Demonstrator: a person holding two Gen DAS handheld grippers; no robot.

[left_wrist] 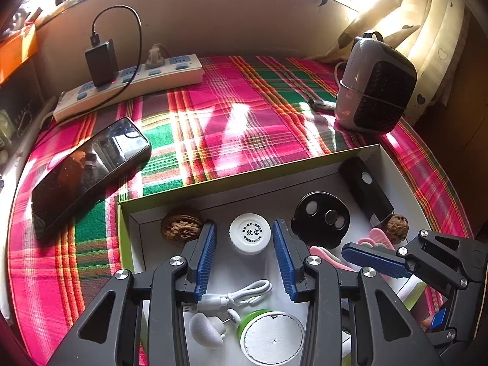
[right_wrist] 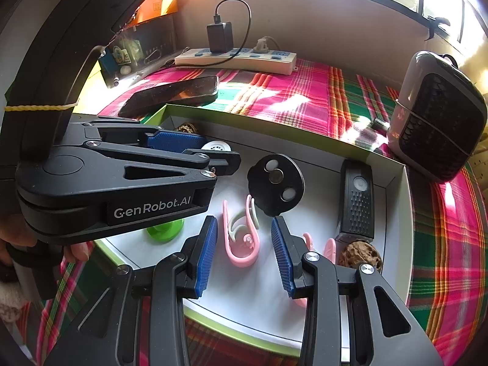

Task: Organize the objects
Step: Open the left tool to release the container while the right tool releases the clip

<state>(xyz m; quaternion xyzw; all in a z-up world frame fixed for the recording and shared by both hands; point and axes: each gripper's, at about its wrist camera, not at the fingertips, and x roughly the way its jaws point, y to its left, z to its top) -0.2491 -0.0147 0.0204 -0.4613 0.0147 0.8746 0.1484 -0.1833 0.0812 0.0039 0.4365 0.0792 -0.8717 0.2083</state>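
Observation:
An open white box with a green rim [left_wrist: 244, 180] lies on the plaid cloth. My left gripper [left_wrist: 245, 259] is open over it, and a white round cap [left_wrist: 250, 233] lies between its fingertips, untouched by the pads. My right gripper [right_wrist: 244, 256] is open too, with a pink clip [right_wrist: 241, 238] lying loose between its blue pads. The box also holds a black disc [left_wrist: 320, 218], a black rectangular device [left_wrist: 366, 189], two walnuts [left_wrist: 182, 226] [left_wrist: 396, 225], a white cable [left_wrist: 241, 296] and a green-and-white round piece [left_wrist: 271, 335].
Left of the box a black phone [left_wrist: 88, 170] lies on the cloth. A white power strip [left_wrist: 131, 82] with a black charger sits at the back. A grey heater [left_wrist: 375, 88] stands at the back right, by the curtain. A hand holds the left gripper.

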